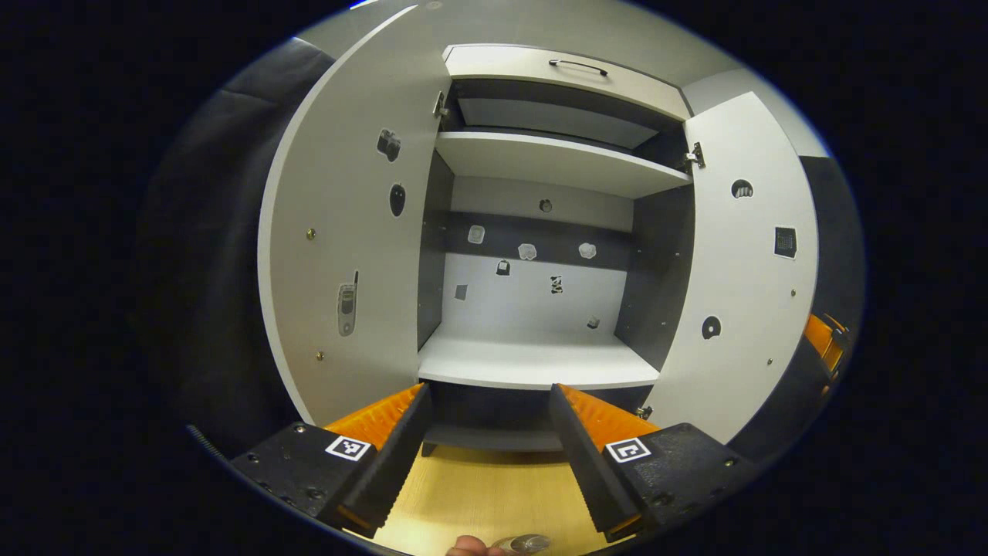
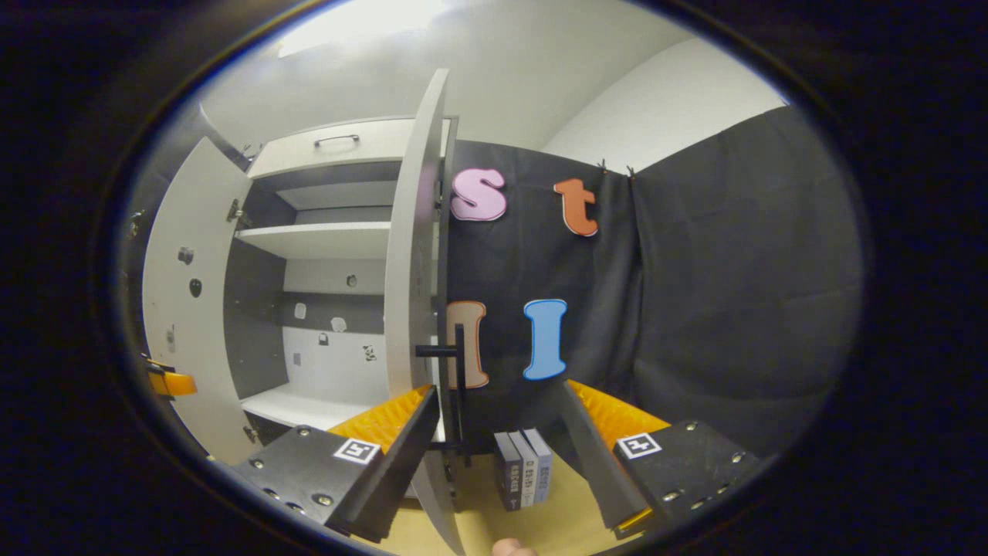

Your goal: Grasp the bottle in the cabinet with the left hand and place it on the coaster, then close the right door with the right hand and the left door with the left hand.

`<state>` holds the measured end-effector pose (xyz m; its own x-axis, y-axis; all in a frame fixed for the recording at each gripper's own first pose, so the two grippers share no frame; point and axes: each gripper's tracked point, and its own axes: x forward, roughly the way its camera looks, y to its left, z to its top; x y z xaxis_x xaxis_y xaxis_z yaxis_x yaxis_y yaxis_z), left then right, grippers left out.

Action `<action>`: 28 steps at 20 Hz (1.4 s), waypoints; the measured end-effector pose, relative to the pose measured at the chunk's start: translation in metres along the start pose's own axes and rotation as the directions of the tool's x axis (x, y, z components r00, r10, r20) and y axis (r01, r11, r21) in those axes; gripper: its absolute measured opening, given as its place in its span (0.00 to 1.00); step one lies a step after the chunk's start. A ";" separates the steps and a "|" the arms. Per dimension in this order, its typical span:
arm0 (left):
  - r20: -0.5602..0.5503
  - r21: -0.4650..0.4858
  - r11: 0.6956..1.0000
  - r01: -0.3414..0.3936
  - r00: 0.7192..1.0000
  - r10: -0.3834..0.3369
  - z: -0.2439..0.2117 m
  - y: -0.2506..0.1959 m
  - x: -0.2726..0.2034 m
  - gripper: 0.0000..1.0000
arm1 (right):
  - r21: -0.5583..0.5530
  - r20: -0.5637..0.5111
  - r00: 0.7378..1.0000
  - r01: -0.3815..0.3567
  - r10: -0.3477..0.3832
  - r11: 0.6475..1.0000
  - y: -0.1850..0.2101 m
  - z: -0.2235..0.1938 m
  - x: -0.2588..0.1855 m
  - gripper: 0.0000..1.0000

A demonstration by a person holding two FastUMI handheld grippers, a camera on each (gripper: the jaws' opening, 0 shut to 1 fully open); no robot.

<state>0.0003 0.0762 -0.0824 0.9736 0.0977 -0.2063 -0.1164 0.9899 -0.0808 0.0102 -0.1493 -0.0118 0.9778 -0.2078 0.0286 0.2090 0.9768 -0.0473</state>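
Wooden table [image 1: 486,494] under cabinet [image 1: 540,363], both doors open. L hand-held gripper [image 1: 488,421] wide open, empty. R hand-held gripper [image 2: 500,417] wide open astride right door [image 2: 413,247] edge.

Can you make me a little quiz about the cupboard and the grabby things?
1. True or false: both cabinet doors, the left door and the right door, stand open.
2. What stands on the table beside the right door in the right gripper view? A) books B) a bowl C) a shoe
3. Fill in: the left hand-held gripper faces the cabinet with its fingers ____ and nothing between them.

Key
1. True.
2. A: a few books stand upright there.
3. Open, or apart. The right hand-held gripper is open too, near the door's dark handle.
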 end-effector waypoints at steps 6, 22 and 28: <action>0.016 -0.006 1.000 -0.012 1.000 0.012 0.005 0.005 -0.003 0.95 | 0.037 -0.018 0.988 -0.151 0.151 0.988 0.065 -0.004 0.001 0.96; 0.056 0.028 0.987 -0.161 0.986 0.160 0.012 0.069 -0.060 0.95 | 0.168 -0.019 0.889 -0.448 0.457 0.878 0.208 -0.001 -0.008 0.96; 0.047 0.024 0.976 -0.218 0.975 0.217 0.008 0.091 -0.074 0.95 | 0.180 -0.035 0.875 -0.470 0.483 0.864 0.220 -0.006 -0.012 0.96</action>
<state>-0.0811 0.1600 -0.0664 0.9331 0.3150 -0.1734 -0.3216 0.9468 -0.0109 0.0446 0.0680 -0.0282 0.9571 0.2879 -0.0326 -0.2819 0.9513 0.1250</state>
